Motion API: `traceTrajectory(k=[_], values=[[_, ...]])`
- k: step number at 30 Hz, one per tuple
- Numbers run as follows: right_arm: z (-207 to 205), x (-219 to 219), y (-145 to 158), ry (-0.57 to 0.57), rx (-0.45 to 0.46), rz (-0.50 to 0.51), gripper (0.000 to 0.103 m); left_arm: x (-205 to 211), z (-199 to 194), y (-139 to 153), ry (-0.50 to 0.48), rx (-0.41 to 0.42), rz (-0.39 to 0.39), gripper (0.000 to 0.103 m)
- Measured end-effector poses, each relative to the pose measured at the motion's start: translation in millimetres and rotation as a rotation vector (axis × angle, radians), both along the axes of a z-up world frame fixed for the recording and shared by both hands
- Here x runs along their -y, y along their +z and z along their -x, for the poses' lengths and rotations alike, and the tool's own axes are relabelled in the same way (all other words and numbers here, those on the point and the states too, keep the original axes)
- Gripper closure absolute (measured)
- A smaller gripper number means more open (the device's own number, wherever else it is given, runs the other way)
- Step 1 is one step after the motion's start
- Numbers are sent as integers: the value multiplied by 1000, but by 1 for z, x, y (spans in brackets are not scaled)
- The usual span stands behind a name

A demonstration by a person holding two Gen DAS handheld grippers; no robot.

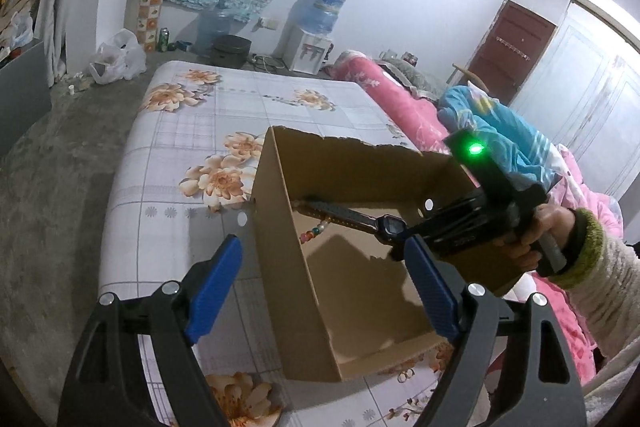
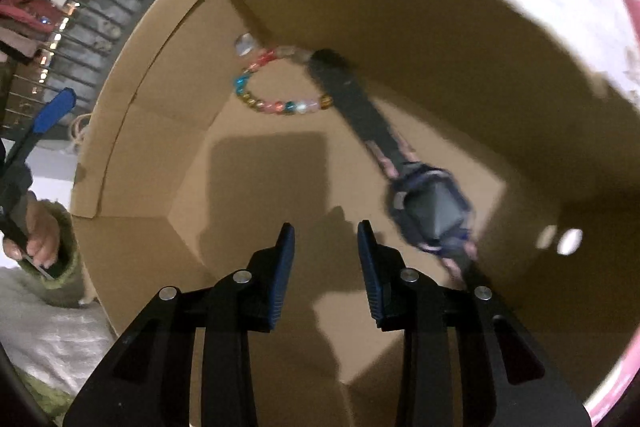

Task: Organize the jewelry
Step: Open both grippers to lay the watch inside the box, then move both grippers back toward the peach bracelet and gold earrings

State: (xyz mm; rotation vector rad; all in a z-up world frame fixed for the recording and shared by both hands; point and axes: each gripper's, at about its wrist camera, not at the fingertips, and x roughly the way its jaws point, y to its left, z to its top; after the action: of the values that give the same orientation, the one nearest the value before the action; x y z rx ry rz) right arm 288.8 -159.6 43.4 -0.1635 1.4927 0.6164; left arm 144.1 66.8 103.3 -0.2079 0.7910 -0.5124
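Observation:
An open cardboard box (image 1: 280,227) stands on the bed. On its floor lies a bracelet of coloured beads (image 2: 280,87), also visible in the far corner as the beads (image 1: 316,231). A dark blue wristwatch (image 2: 432,215) rests blurred beside the box's right wall, its strap reaching over the bracelet; the watch (image 1: 390,227) shows over the box. My right gripper (image 2: 326,259) points down into the box, open, with nothing between its pads and the watch to its right. My left gripper (image 1: 324,287) is wide open, astride the box's near left wall without touching it.
The bed (image 1: 192,131) has a flowered sheet. A pink quilt (image 1: 400,99) and blue cloth (image 1: 500,131) lie to the right. Bare concrete floor (image 1: 60,187) is on the left, with a plastic bag (image 1: 116,59) and a water dispenser (image 1: 312,43) by the far wall.

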Motion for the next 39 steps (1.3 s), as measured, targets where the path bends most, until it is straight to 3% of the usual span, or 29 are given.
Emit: traceTrajectory(k=[3,5,10,12,16,20,24,29,32,36,39], values=[[-12,7,-13,-72,44,80,76,-3,7,-2,7,-6,-5,21],[-20,17,-15,-152,35,63,81,-6,15,-3,14,-11,-7,21],[-17,26,0,-222,79,40,78,-19,37,0,33,-12,-8,20],[-9,31,15,-227,126,58,67,-24,48,0,40,-9,-14,19],[24,36,66,-236,234,18,59,-30,72,-2,33,1,-40,17],[91,52,137,-229,453,-22,35,-26,92,-18,-5,-31,-56,14],[161,57,158,-249,568,-66,20,-8,104,-54,-66,-120,-56,14],[217,47,130,-326,599,-41,11,29,111,-97,-111,-185,-216,14],[247,51,86,-452,541,2,8,51,111,-115,-146,-198,-309,14],[261,67,24,-619,422,81,8,70,116,-123,-157,-145,-428,8],[266,78,-3,-722,411,109,8,78,120,-126,-174,-104,-490,5]])
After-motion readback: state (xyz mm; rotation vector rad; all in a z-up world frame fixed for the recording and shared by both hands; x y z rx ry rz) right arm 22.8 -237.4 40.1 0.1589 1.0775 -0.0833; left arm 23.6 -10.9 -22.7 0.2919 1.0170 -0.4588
